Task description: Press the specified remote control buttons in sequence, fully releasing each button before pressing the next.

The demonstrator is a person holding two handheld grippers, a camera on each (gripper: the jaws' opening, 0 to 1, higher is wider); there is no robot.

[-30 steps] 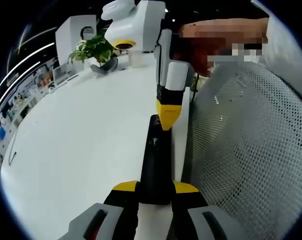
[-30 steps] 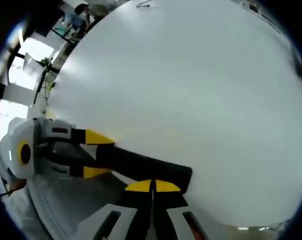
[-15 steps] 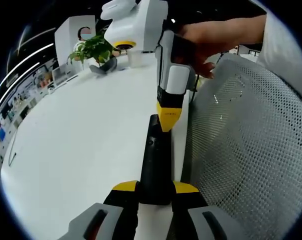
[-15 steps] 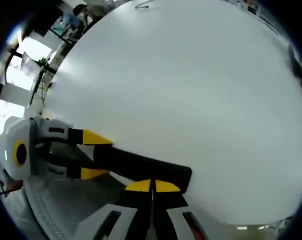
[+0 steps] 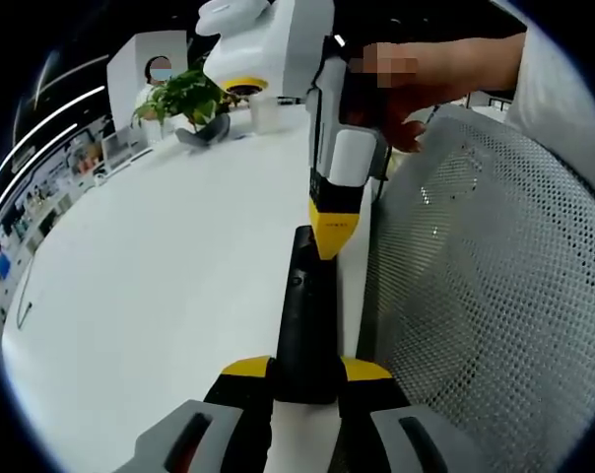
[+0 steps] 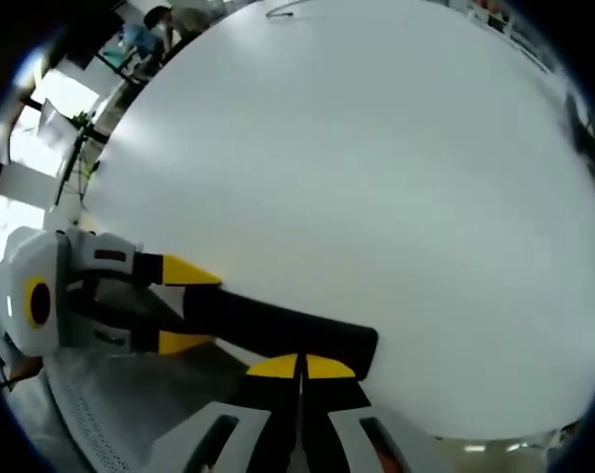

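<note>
There is 1 remote, black and long, lying on 1 white table. There are 2 grippers: the left gripper with its 2 yellow-tipped jaws closed on the near end of the remote, and the right gripper with its 2 jaws pressed together, tip down on the remote's far end. In the right gripper view the same 1 remote lies between the 2 grippers. 1 hand holds the right gripper. 1 mesh chair stands beside the table. 1 plant and 1 cup stand at the far end.
</note>
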